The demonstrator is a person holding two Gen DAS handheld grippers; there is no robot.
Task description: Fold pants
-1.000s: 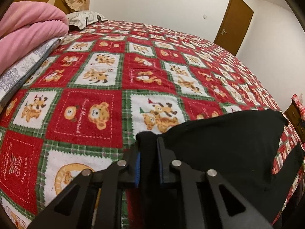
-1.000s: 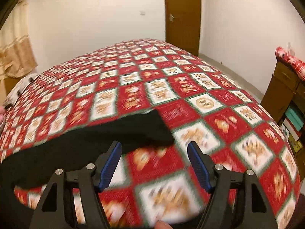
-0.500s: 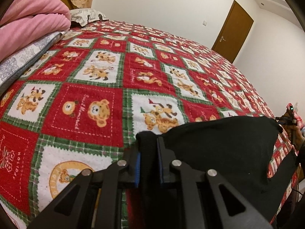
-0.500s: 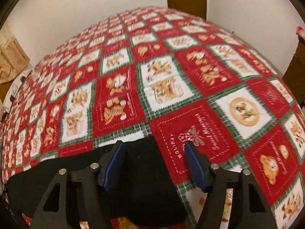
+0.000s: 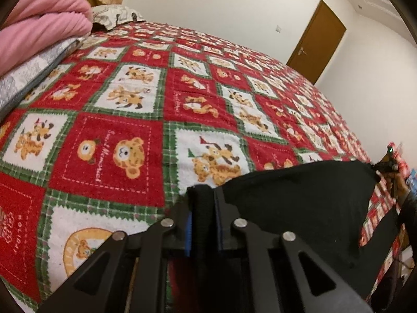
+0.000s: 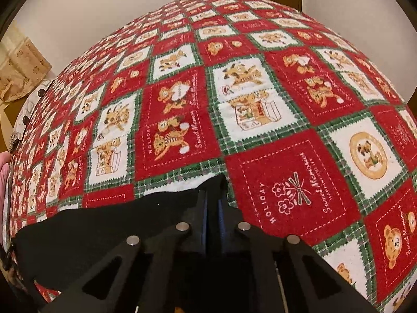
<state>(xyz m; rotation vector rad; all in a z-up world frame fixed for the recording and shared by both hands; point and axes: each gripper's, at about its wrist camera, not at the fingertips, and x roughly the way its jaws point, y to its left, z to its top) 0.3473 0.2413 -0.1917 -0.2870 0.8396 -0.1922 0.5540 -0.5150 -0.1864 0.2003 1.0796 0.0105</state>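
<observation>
The black pants (image 5: 299, 198) lie stretched along the near edge of the bed on a red, white and green bear-print blanket (image 5: 146, 120). My left gripper (image 5: 202, 198) is shut on one end of the pants. In the right wrist view the pants (image 6: 104, 224) run off to the left, and my right gripper (image 6: 212, 195) is shut on their other end. The right gripper also shows small at the far right of the left wrist view (image 5: 385, 165). The fabric hangs between the two grippers just above the blanket.
Folded pink bedding (image 5: 39, 28) on a grey patterned quilt (image 5: 28, 75) lies at the bed's left, with a pillow (image 5: 114, 17) behind. A brown door (image 5: 318, 41) stands in the far wall. A beige curtain (image 6: 20, 73) hangs at the left.
My right gripper moved forward over the pants' end and closed on it; it was open before. My left gripper stayed shut on its end and barely moved.
</observation>
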